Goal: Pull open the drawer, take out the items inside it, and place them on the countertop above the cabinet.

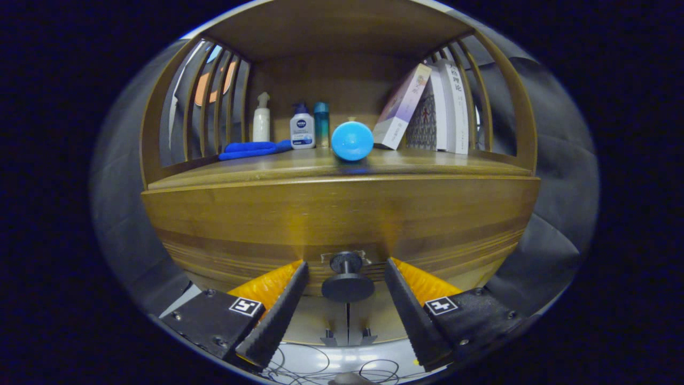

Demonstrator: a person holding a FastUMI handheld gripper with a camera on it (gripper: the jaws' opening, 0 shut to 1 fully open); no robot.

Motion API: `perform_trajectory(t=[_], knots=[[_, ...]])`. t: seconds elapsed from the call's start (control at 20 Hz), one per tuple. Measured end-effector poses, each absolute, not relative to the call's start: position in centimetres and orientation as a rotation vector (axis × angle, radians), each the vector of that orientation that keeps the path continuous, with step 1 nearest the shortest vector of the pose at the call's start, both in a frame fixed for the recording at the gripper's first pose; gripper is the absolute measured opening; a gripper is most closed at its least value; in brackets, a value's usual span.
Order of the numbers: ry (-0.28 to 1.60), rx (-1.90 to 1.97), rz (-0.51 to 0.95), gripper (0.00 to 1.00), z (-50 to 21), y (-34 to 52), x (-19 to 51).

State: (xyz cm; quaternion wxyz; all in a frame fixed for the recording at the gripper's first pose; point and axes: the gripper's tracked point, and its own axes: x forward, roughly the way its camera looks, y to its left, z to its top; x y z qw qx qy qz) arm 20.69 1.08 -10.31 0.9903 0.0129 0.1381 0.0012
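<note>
A wooden cabinet (342, 214) fills most of the scene, with slatted sides, a roofed shelf space above and a broad drawer front (267, 224) facing the camera; the drawer is closed. Its countertop (406, 163) carries a row of leaning books (427, 107) at the back right, a folded blue cloth (251, 149) at the left, and three bottles behind it: a white pump bottle (261, 124), a white bottle with a blue label (302, 128) and a slim teal bottle (321, 124). A round blue ball-like object (352, 140) sits near the middle of the countertop. The gripper (346, 267) points straight at the drawer front, its two black fingers (283, 305) spread wide apart. The small dark drawer knob (347, 278) stands between the fingertips, with clear space on both sides
</note>
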Motion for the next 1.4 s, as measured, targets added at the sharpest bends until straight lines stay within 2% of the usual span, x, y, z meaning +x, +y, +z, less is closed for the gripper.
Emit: perform_trajectory(t=[0.65,0.8,1.1,1.4], knots=[[0.323,0.045,0.034,0.96,-9.7,1.1,19.1],[0.265,0.046,0.021,0.96,-7.6,0.2,15.1],[0.087,0.059,0.018,0.96,-0.7,-1.2,2.9],[-0.012,0.119,0.037,0.97,1.9,-2.4,-6.2]])
